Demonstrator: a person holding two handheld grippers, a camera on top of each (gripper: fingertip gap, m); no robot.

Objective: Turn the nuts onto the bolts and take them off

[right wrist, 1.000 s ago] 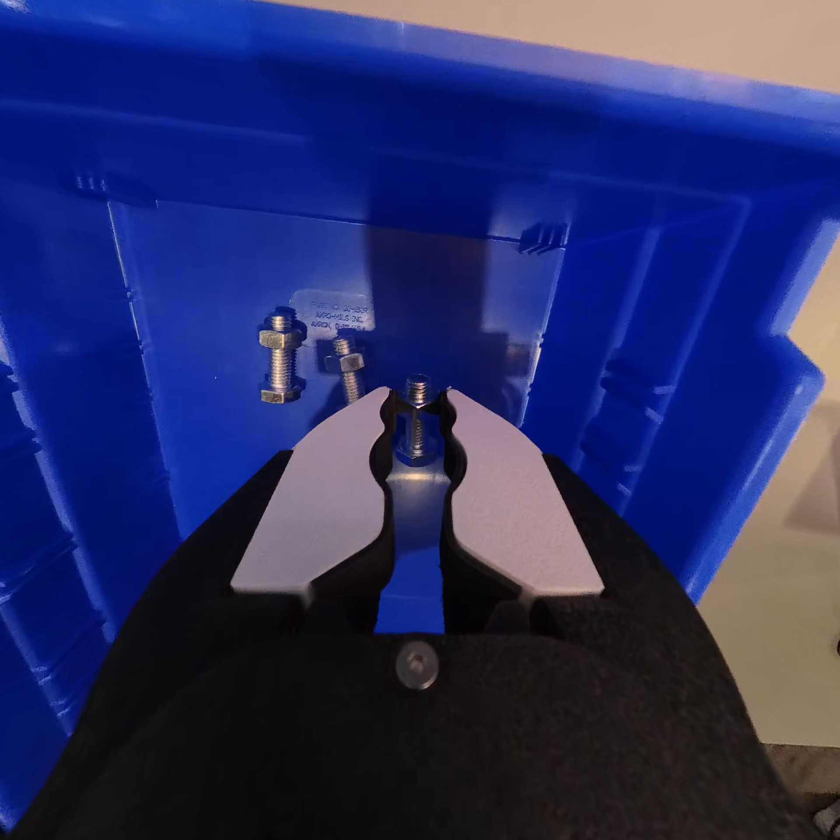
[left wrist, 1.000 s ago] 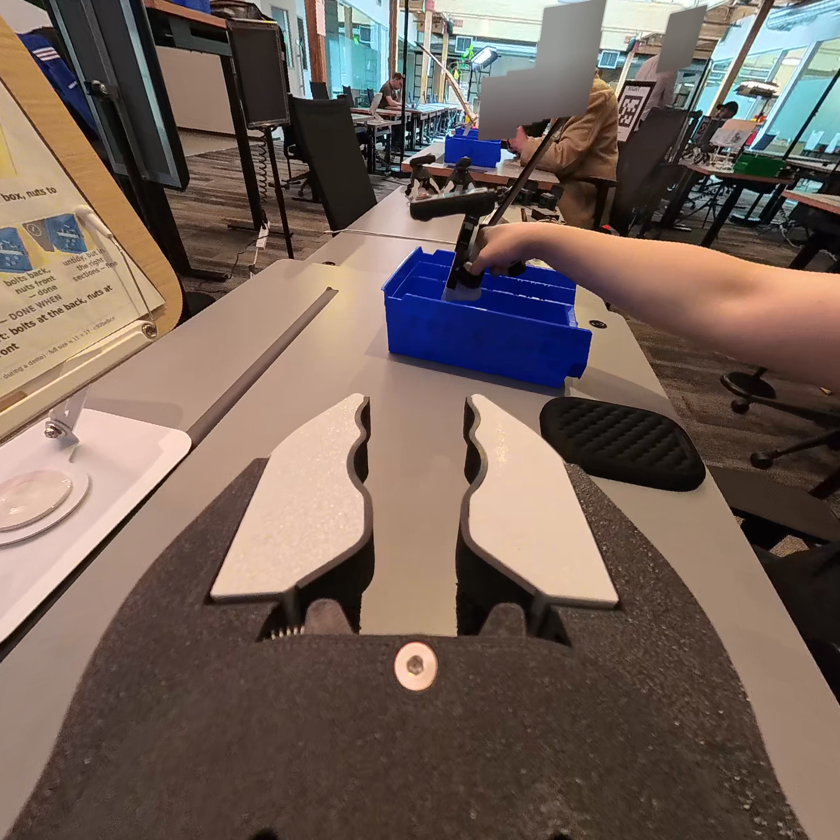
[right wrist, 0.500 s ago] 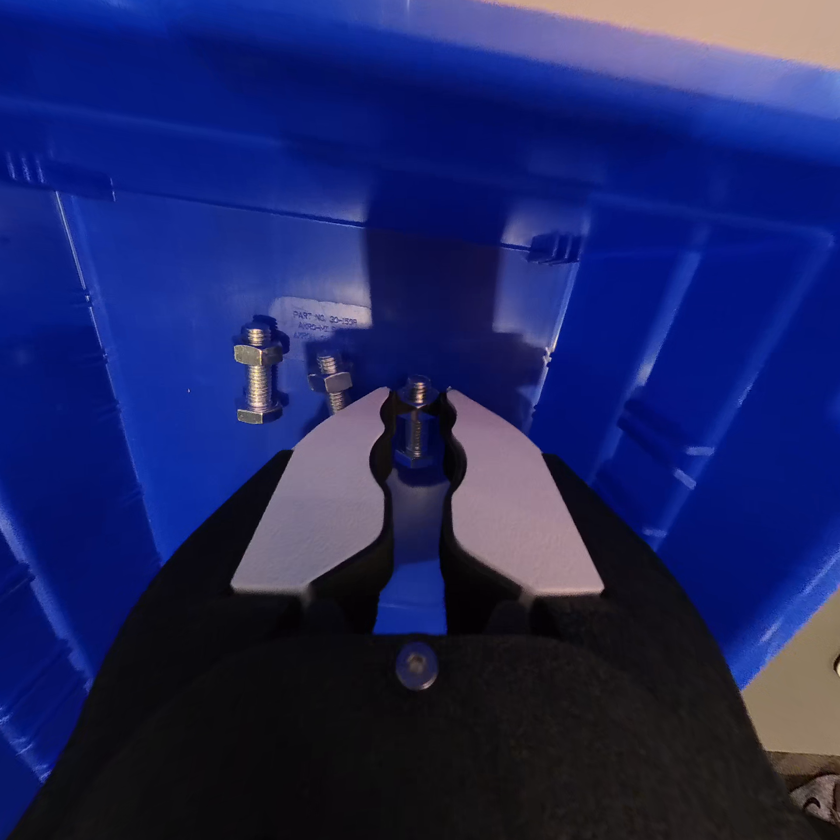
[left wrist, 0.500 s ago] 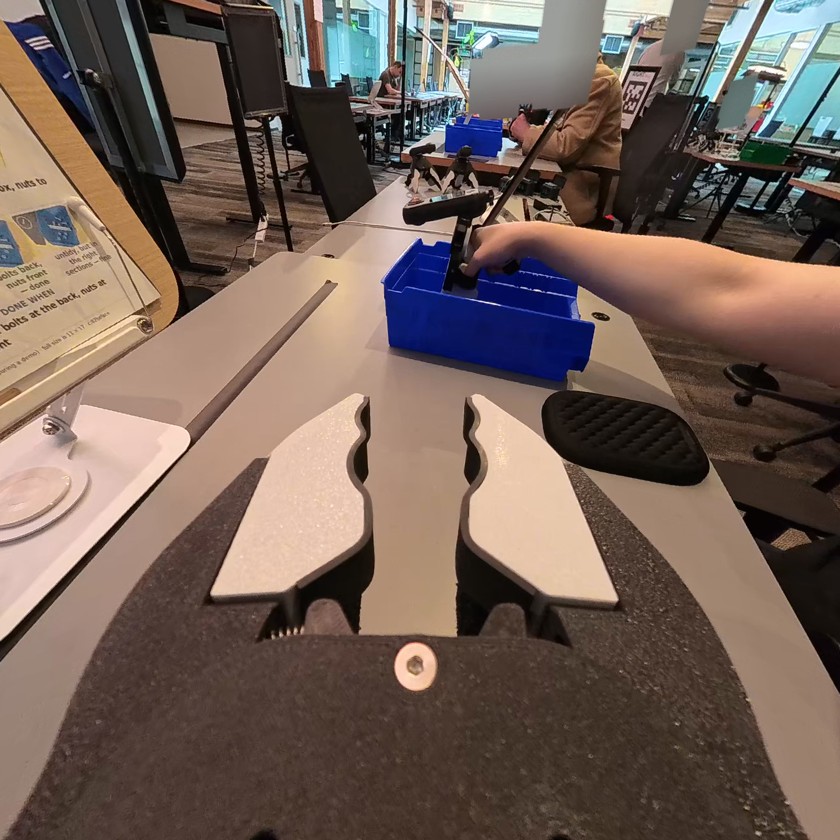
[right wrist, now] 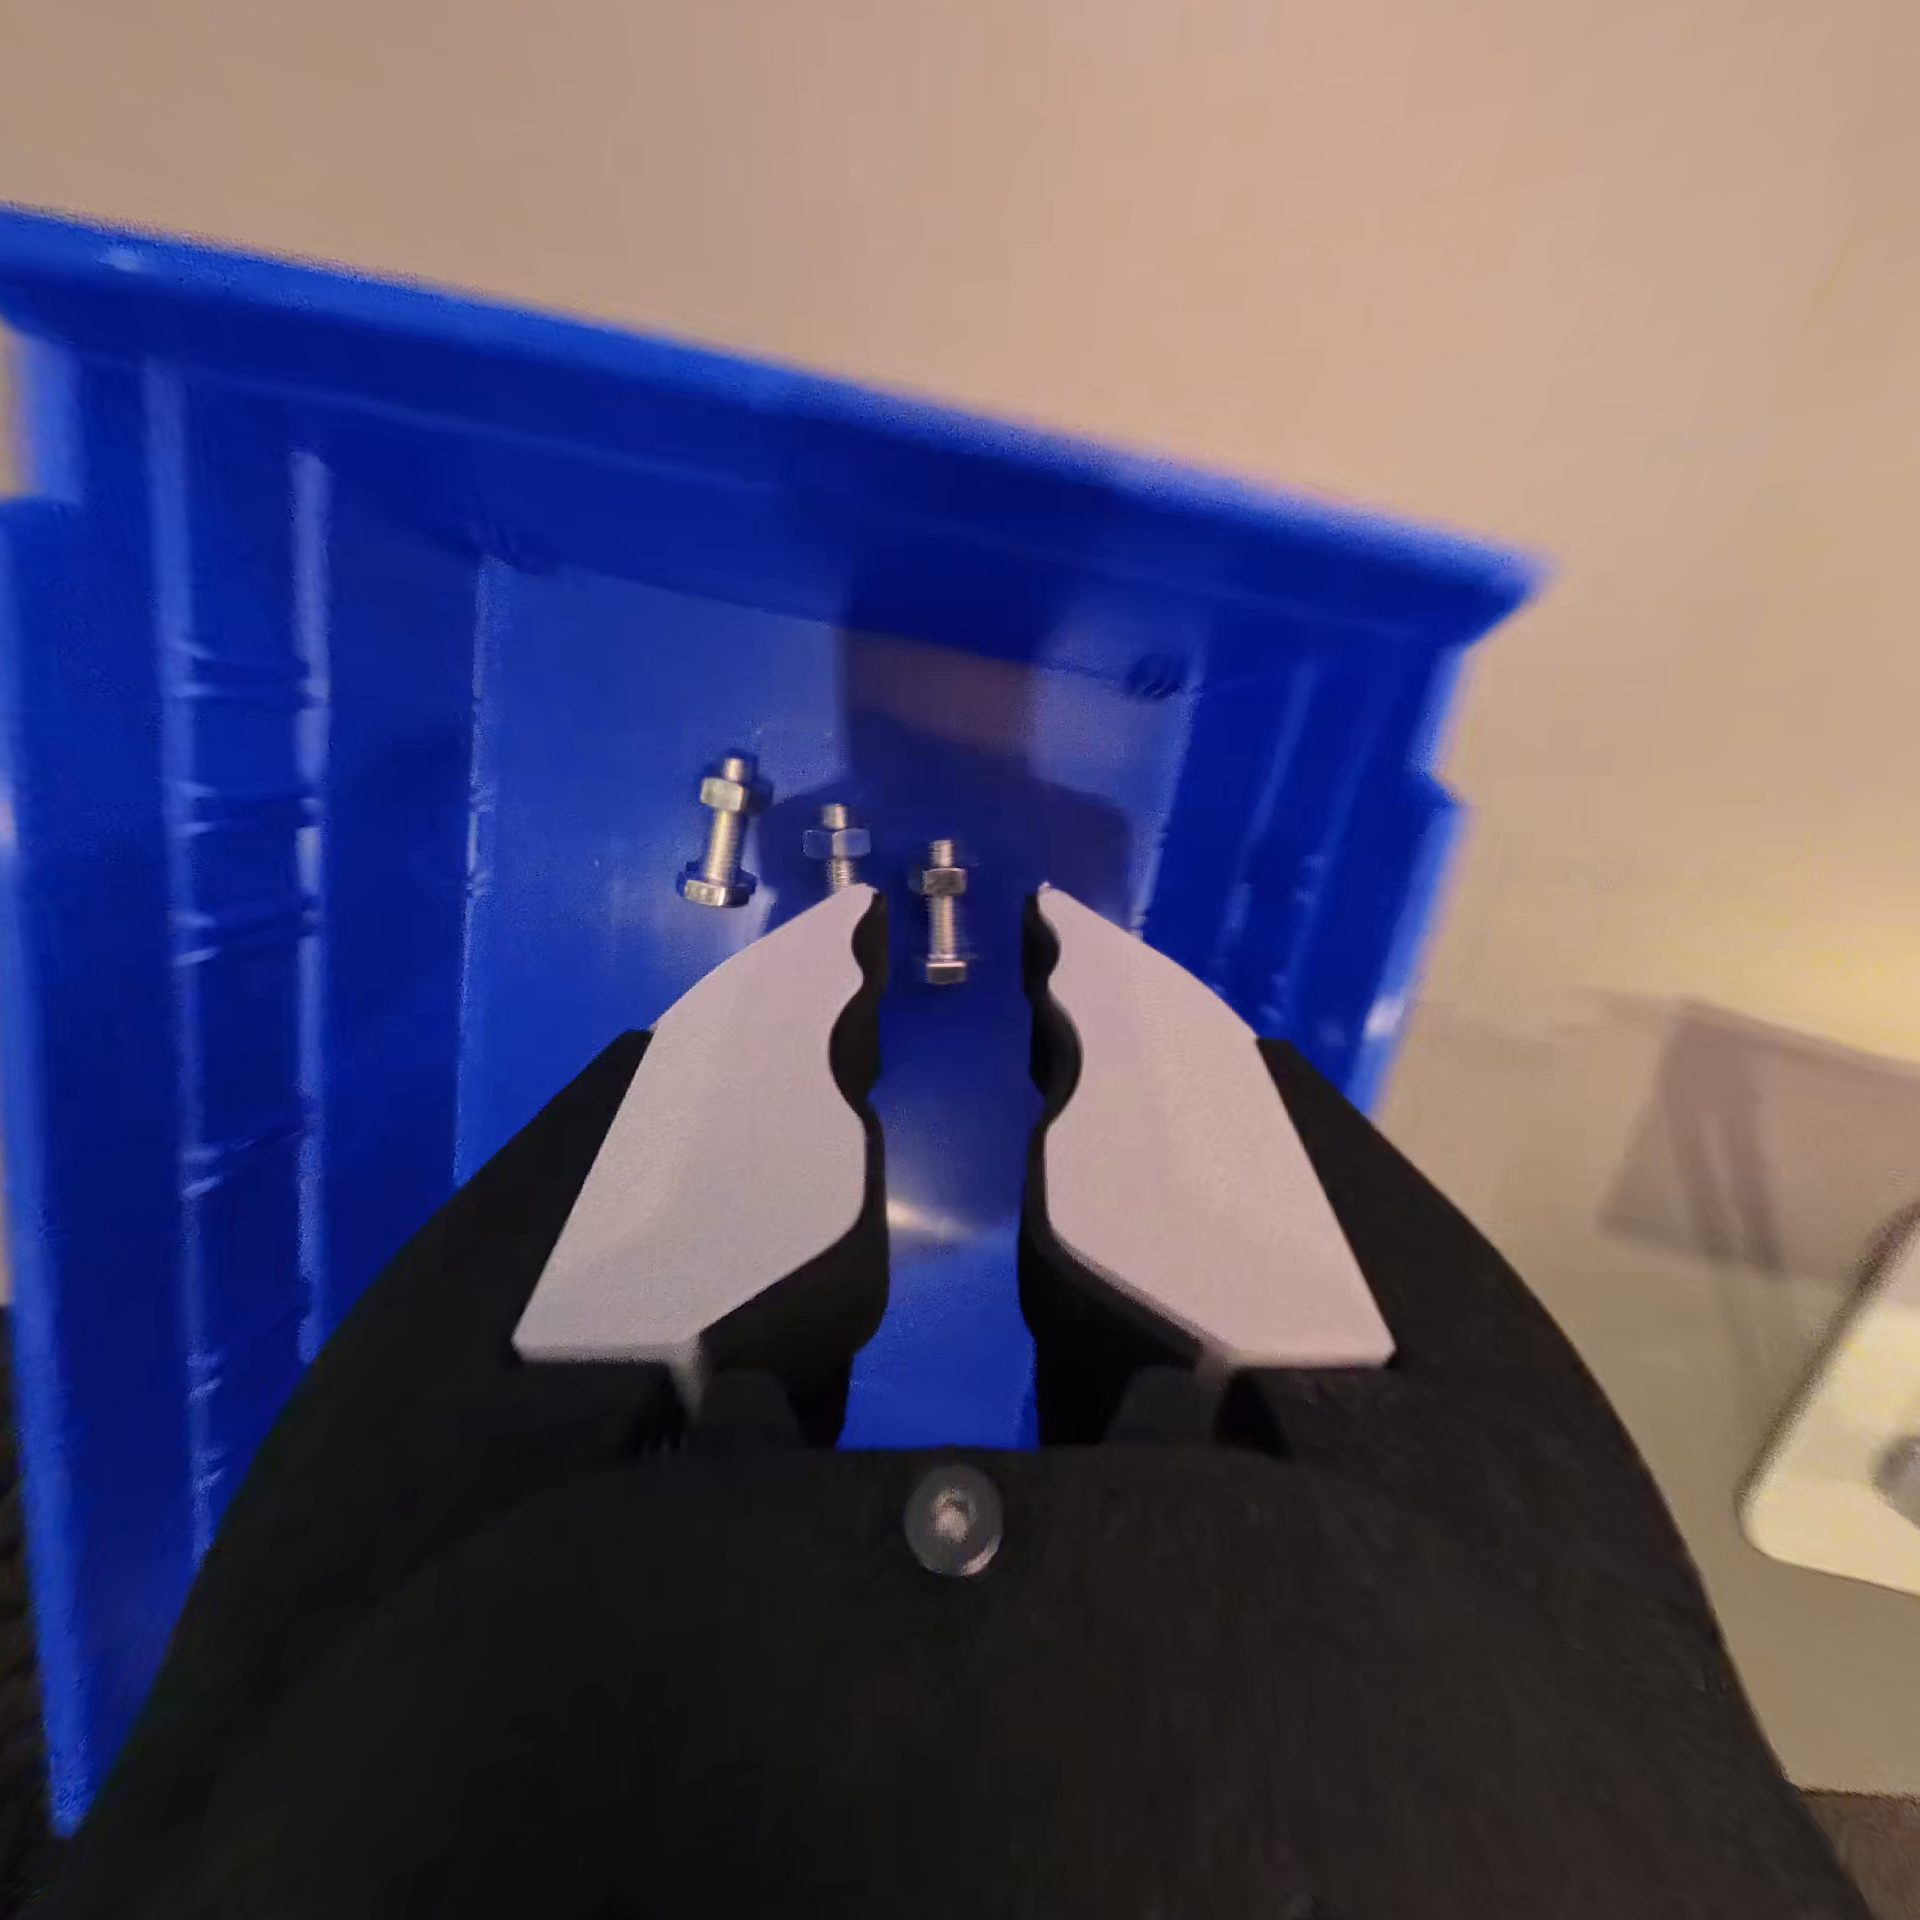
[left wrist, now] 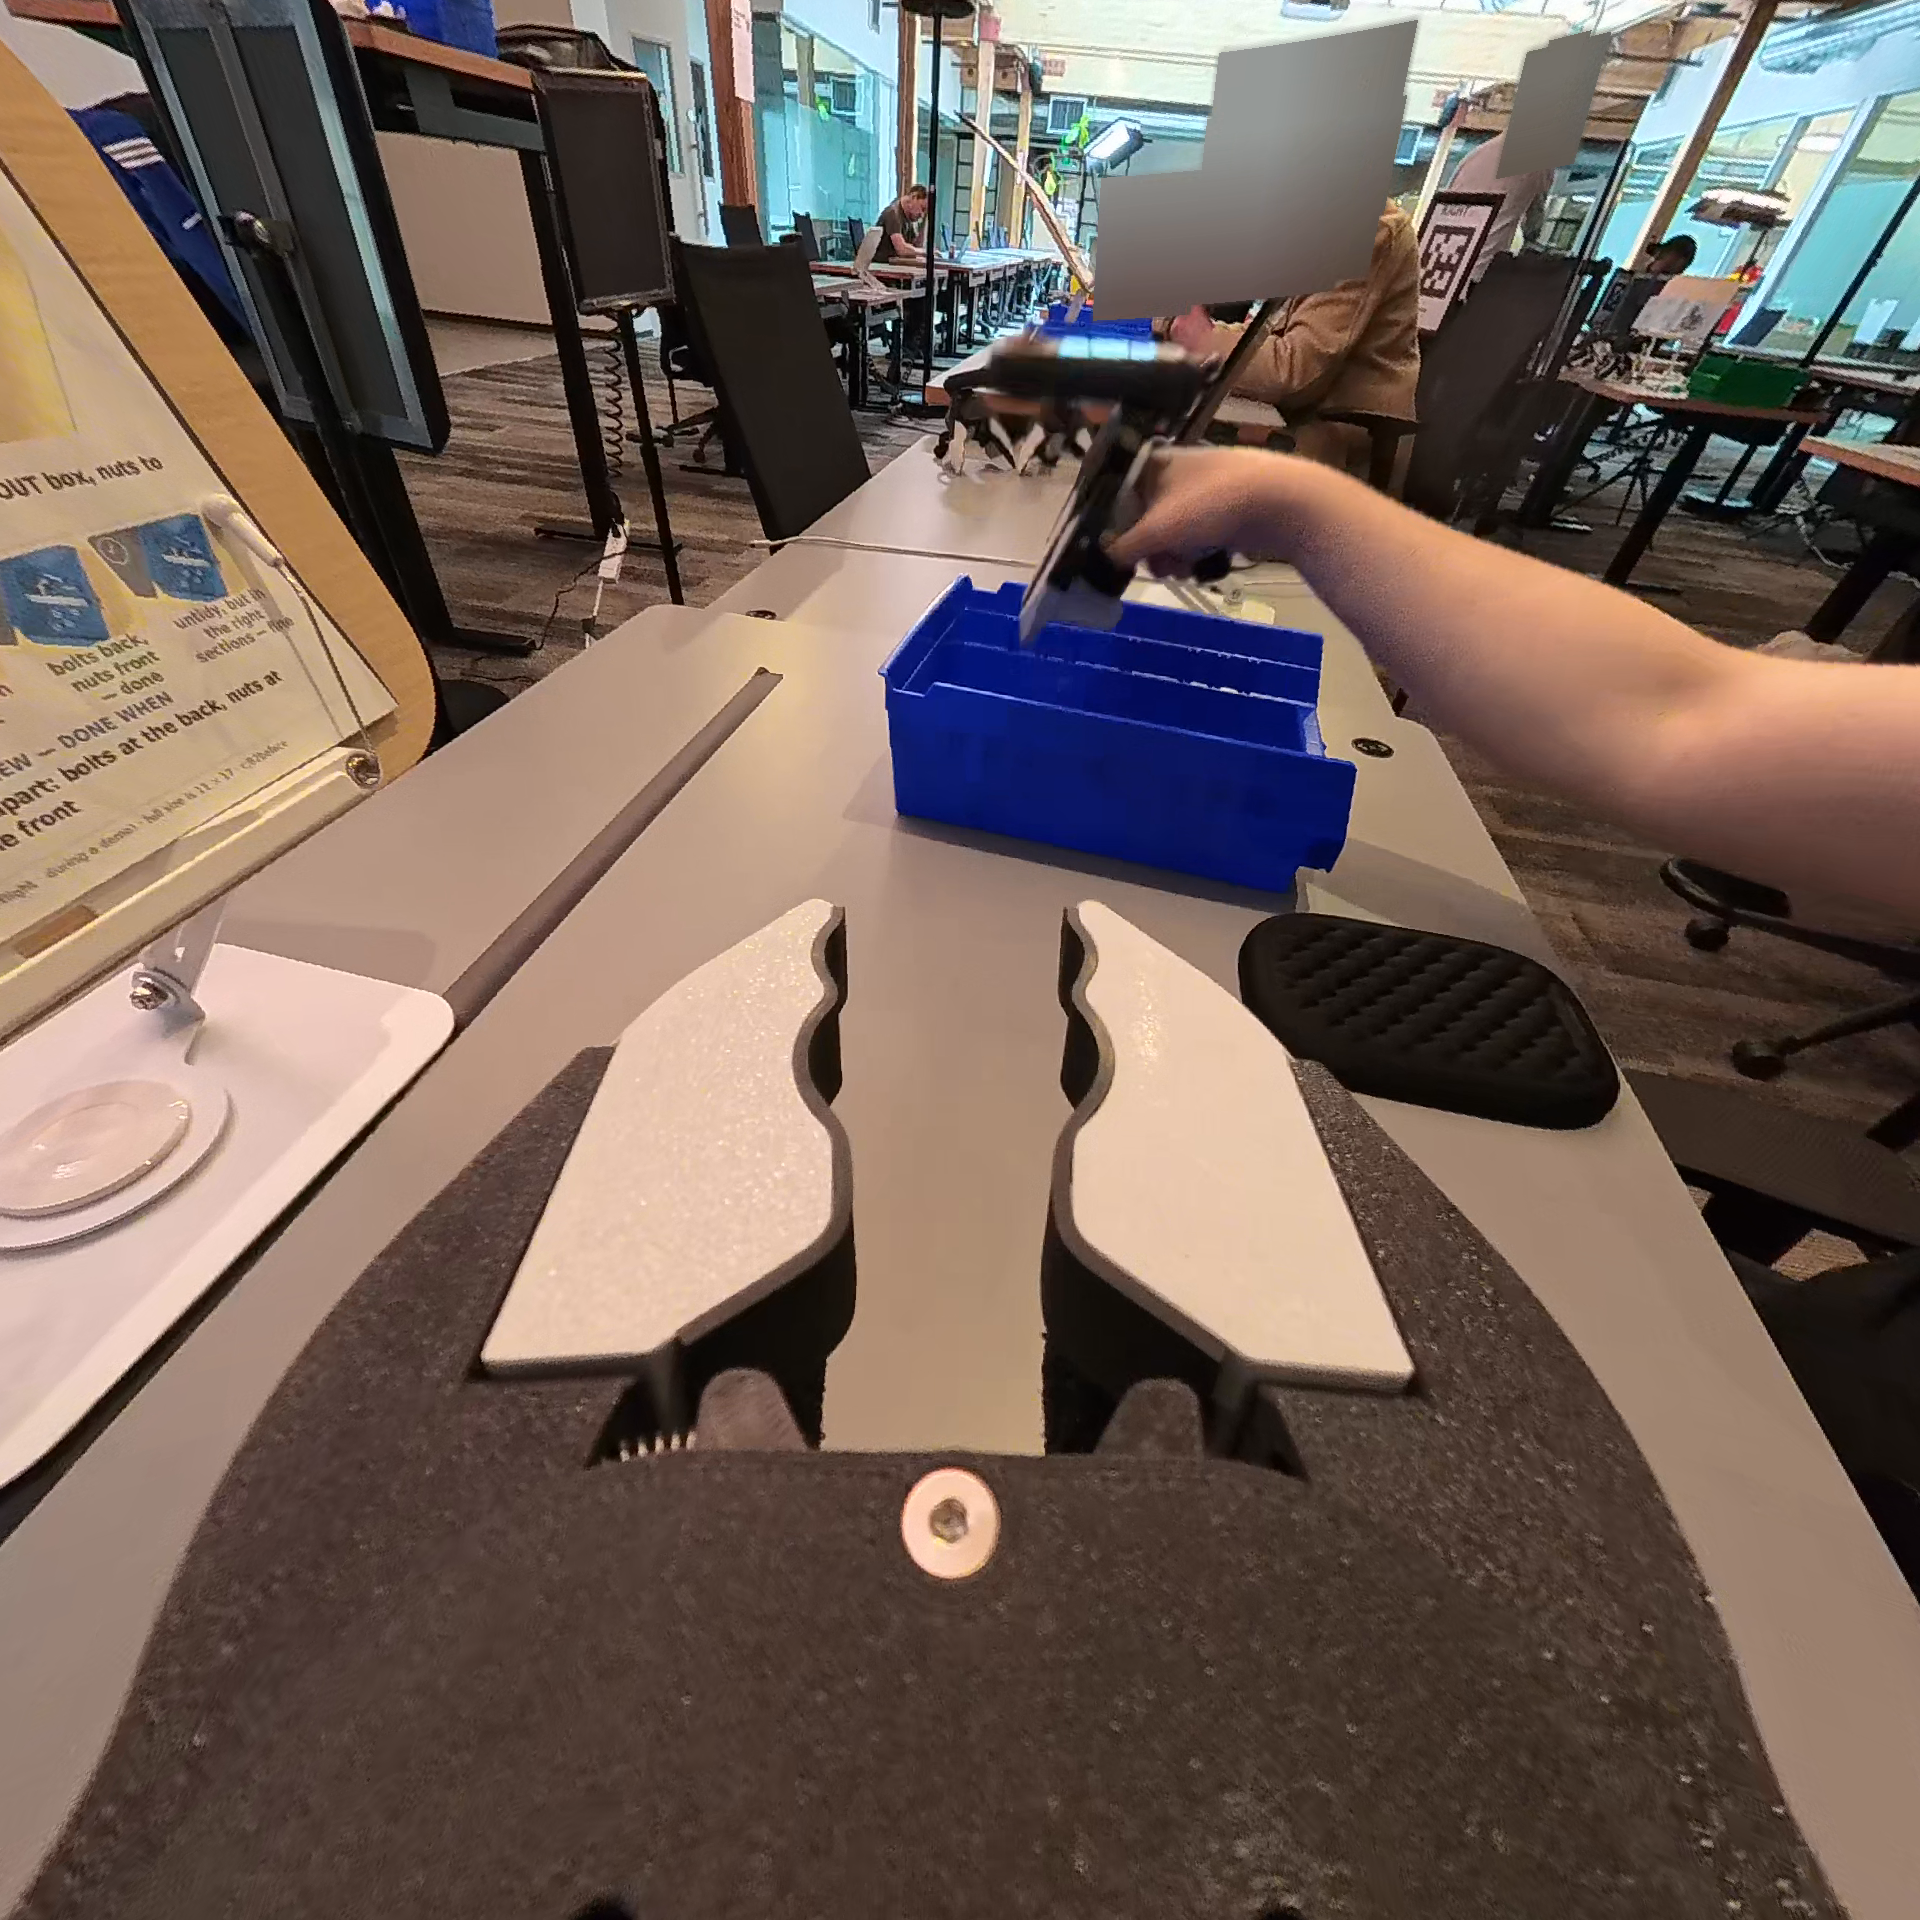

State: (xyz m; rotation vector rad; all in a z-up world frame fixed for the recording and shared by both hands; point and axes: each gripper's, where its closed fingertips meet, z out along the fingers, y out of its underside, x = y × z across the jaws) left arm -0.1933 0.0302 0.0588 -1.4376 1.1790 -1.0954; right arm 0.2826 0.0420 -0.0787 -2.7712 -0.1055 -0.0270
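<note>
Three silver bolts with nuts on them lie on the floor of a blue bin (right wrist: pixel 312 727): a left one (right wrist: pixel 719 833), a middle one (right wrist: pixel 836 844) and a right one (right wrist: pixel 940 912). My right gripper (right wrist: pixel 951 896) is open and empty, raised above the bin floor, with the right bolt seen between its tips. In the left wrist view the bin (left wrist: pixel 1117 774) sits on the grey table (left wrist: pixel 623 831), and the right gripper (left wrist: pixel 1070 603) hangs over its rim, held by a hand. My left gripper (left wrist: pixel 951 914) is open and empty, low over the table, well short of the bin.
A black textured pad (left wrist: pixel 1429 1018) lies right of my left gripper. A sign board (left wrist: pixel 156 623) on a white base (left wrist: pixel 208 1081) stands at the left. A dark groove (left wrist: pixel 623 831) runs along the table. People sit at desks far behind. The gap from one gripper's tips to the other's is roughly 50 centimetres.
My right gripper has opened, let go of the bolt with its nut, and lifted up and back out of the bin. The left gripper has stayed put.
</note>
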